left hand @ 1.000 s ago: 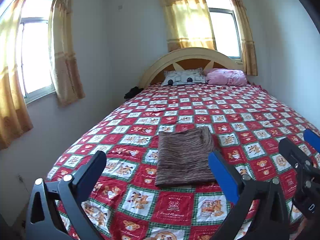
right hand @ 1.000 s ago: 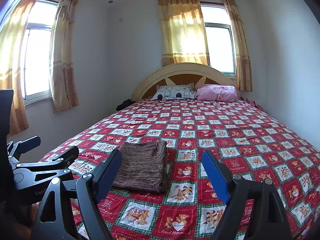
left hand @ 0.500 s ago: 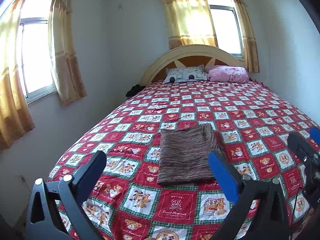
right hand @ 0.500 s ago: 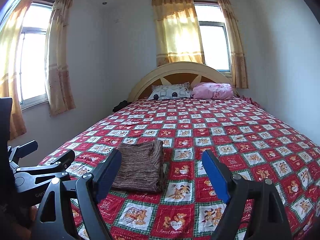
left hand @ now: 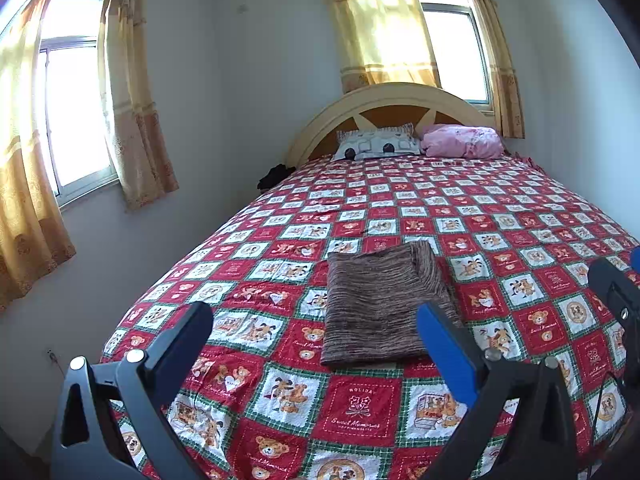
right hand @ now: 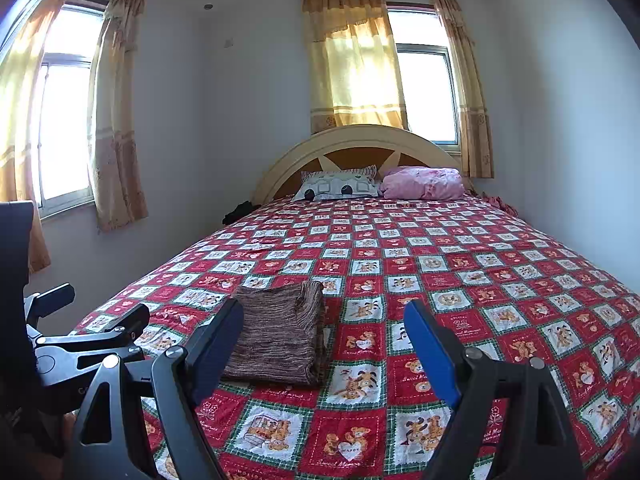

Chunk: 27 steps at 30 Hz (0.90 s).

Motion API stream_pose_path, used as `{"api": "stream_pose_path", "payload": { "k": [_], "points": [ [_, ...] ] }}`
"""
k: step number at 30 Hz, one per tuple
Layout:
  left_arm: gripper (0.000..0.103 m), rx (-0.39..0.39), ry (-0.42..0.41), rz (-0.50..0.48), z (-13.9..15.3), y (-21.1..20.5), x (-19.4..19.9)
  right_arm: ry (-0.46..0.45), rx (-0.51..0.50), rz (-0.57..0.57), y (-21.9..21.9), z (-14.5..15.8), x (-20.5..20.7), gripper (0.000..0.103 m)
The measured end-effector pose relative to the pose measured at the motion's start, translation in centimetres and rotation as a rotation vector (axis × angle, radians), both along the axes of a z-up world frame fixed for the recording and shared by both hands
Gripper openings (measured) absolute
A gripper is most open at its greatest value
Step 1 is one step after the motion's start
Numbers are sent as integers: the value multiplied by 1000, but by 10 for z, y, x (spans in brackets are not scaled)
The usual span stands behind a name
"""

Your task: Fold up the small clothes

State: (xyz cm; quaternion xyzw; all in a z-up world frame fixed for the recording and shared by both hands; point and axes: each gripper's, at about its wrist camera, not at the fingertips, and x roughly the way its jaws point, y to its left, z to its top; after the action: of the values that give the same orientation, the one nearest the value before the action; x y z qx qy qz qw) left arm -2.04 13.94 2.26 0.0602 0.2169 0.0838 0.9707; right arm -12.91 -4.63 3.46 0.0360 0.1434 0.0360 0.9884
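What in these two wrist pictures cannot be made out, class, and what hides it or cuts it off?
- Brown folded cloth: its near right corner, left wrist view, hidden by the left gripper's blue finger.
- The cloth's near left corner, right wrist view, hidden by the right gripper's dark finger.
- Dark bundle beside the bed: too small to identify.
- Small writing on the bedspread squares: too small to read.

left gripper [left hand: 316, 322]: black frame | blue pads | silver screws; right gripper [right hand: 324, 320]: same build
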Motion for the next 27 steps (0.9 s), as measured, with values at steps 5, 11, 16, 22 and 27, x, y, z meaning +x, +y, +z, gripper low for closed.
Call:
{"api": "stream_pose_path", "payload": {
  "k": [5, 11, 16, 22, 27],
  "points": [
    [103, -1, 3, -2, -1, 1, 1, 0, -8, 3, 3, -1, 0, 83],
    [103, -3, 7, 6, -2, 4, 3, 1, -9, 4, 4, -1, 1, 83],
    [103, 11, 3, 23, -3, 4, 4, -2, -10, 2, 3, -1, 0, 83],
    [103, -12, -1, 0, -1, 6, 4, -9, -20, 1, 4, -2, -1, 83],
    [103, -70, 22, -52, -2, 9, 7, 2, -15, 6, 5, -4, 0, 83]
  ]
}}
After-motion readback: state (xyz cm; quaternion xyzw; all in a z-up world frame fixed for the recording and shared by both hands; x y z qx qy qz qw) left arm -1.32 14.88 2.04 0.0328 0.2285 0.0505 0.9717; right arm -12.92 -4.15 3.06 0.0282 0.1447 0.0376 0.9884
